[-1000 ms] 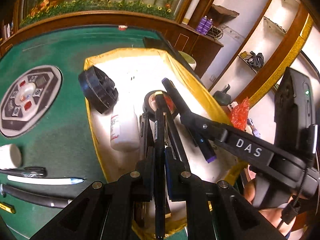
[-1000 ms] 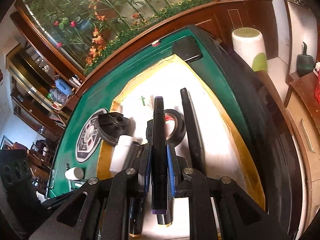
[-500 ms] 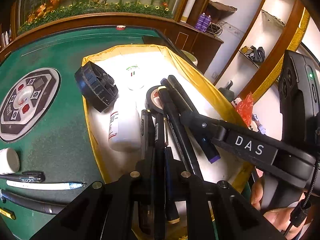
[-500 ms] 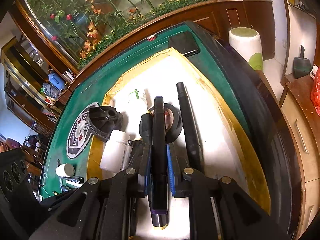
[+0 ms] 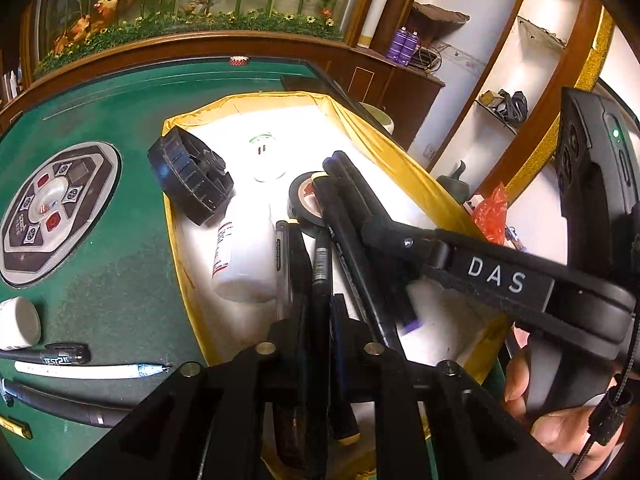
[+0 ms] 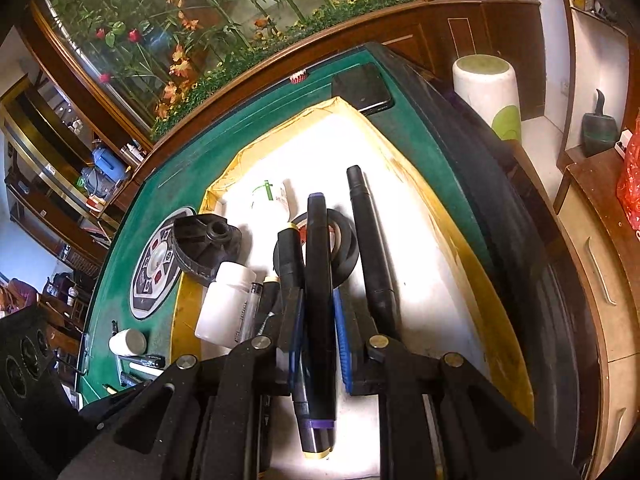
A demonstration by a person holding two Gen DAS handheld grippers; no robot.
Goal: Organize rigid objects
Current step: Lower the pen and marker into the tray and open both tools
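Note:
A yellow-rimmed white tray (image 5: 384,148) (image 6: 472,256) on the green table holds a black round lid (image 5: 190,180), a white bottle (image 5: 244,256), a black tape roll (image 5: 304,200) and several pens. My left gripper (image 5: 318,316) is shut on a thin black pen (image 5: 321,264) low over the tray's near end. My right gripper (image 6: 318,312) is shut on a black marker with a purple band (image 6: 318,280) just above the tape roll (image 6: 344,256). It enters the left wrist view from the right (image 5: 384,232). A thick black marker (image 6: 370,240) lies to its right.
On the felt left of the tray lie a white cap (image 5: 16,322), a black marker (image 5: 48,356), a white pen (image 5: 88,370) and a dark pen (image 5: 60,404). A round control panel (image 5: 52,208) sits in the table. A black phone (image 6: 362,88) lies beyond the tray.
Both grippers have drawn back toward the tray's near end with their pens. A white round object at the tray's far end has come into view.

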